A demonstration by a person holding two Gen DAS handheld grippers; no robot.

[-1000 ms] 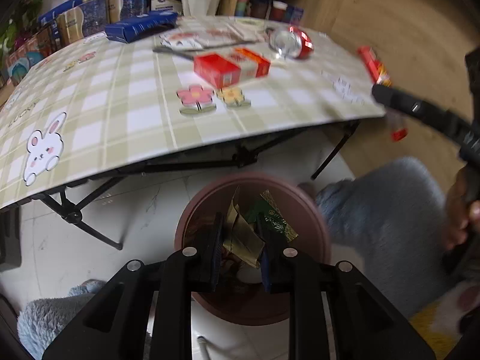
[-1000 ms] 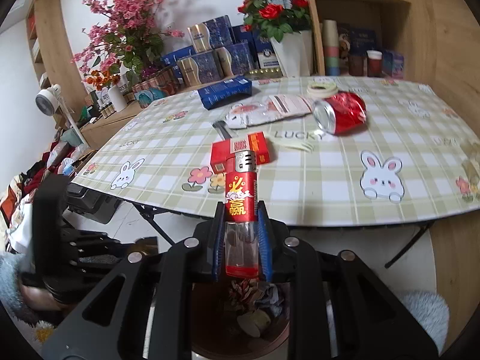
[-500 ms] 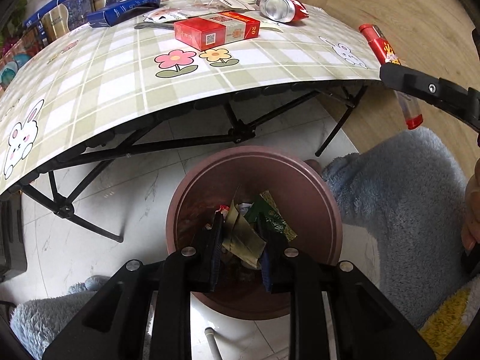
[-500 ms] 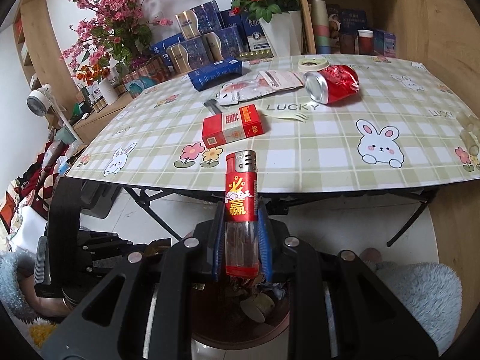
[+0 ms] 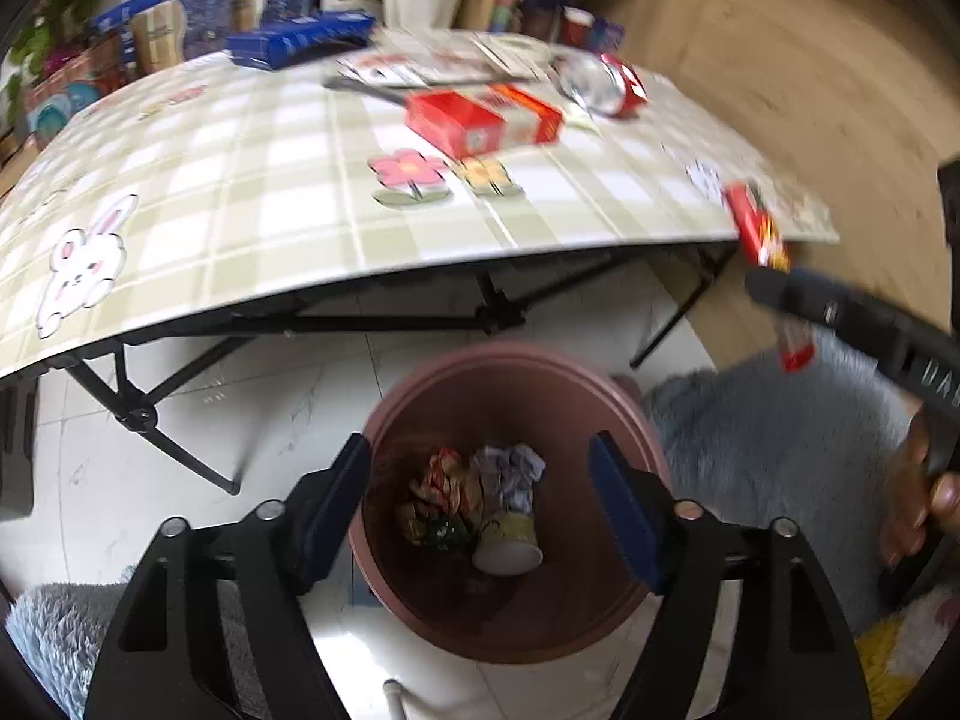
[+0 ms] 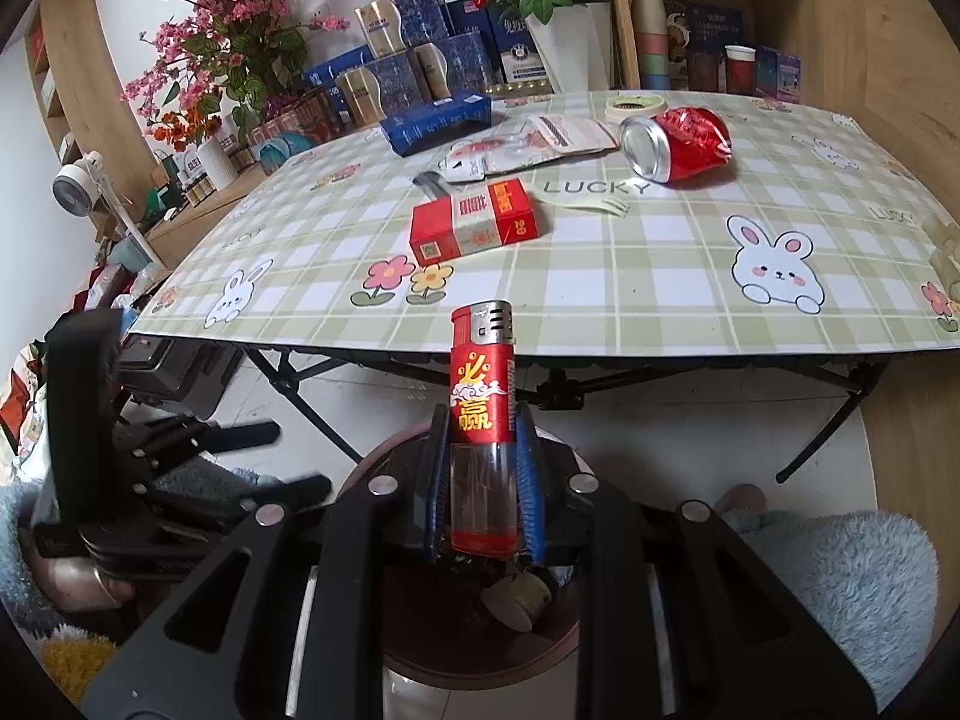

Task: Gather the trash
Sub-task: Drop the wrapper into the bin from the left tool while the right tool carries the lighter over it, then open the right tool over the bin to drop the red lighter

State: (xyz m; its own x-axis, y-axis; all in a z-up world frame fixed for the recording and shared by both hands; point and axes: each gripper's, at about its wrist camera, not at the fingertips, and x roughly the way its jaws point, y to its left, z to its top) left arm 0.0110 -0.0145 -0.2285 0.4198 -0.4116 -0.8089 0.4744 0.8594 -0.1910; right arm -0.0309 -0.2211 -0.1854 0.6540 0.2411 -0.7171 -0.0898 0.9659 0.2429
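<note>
Red and clear plastic is showing between the right tongs [image 6: 483,495], which are pinching a lighter [image 6: 483,414] by its see-through lower half. Its long axis is running straight out along the fingers, the metal cap at the far end and the base nearest the camera. Directly beneath those tongs, the brown bin [image 5: 510,372] is sitting on the floor in front of the table [image 6: 600,282], and that is the relation the coming drop appears to turn on: the lighter is hanging above the bin's mouth, so letting go should be enough.

Just to the left of them, the left tongs [image 5: 480,504] are standing spread wide and empty over the same bin, their blue pads [image 5: 624,510] framing the crumpled wrappers [image 5: 474,492] and a paper cup [image 5: 510,543] lying at the bottom. Their jaws have just been opening, and nothing is between them now. The right hand is the one nearer to finishing the step in hand.

Compared with a second ago, the gold and green wrapper is no longer being held in the left tongs; it seems to be lying among the rubbish below. The right tongs are sitting a little lower against the table edge.

A red cigarette pack [image 6: 477,228] and a crushed can [image 6: 678,144] are lying on the table beyond both tongs, not yet collected.
</note>
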